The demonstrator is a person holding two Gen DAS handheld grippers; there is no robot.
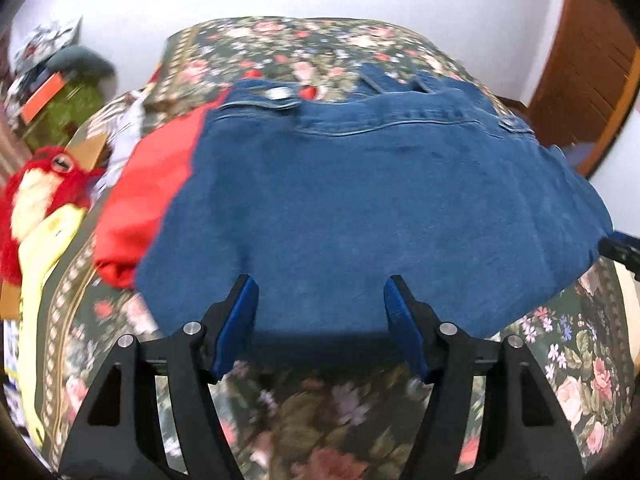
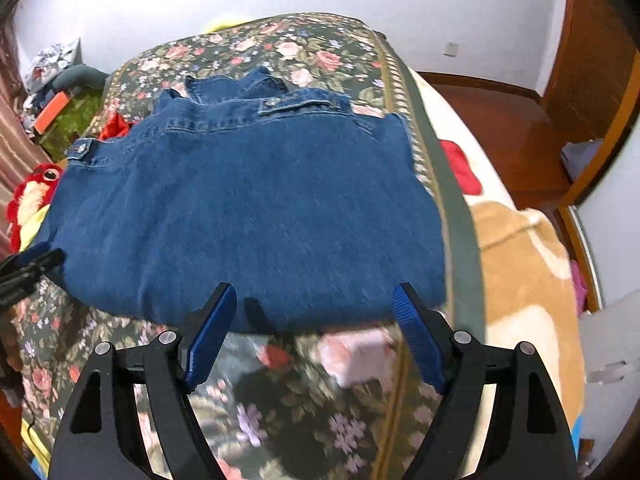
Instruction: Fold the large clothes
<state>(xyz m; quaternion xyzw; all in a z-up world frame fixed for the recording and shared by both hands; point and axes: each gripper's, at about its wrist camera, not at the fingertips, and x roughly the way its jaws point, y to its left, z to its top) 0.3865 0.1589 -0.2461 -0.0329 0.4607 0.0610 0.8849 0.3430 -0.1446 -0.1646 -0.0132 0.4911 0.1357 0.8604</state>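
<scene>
The left claw (image 1: 320,304) is spread wide and holds nothing, its blue pads over the near hem of the denim jacket (image 1: 360,208), which lies on the floral bedspread (image 1: 320,420). The right claw (image 2: 316,312) gapes equally wide, empty, at the same hem.

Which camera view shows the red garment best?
The left wrist view: the red garment lies beside the denim jacket, with a long stretch exposed. The right wrist view shows only a small red scrap behind the jacket's far edge.
</scene>
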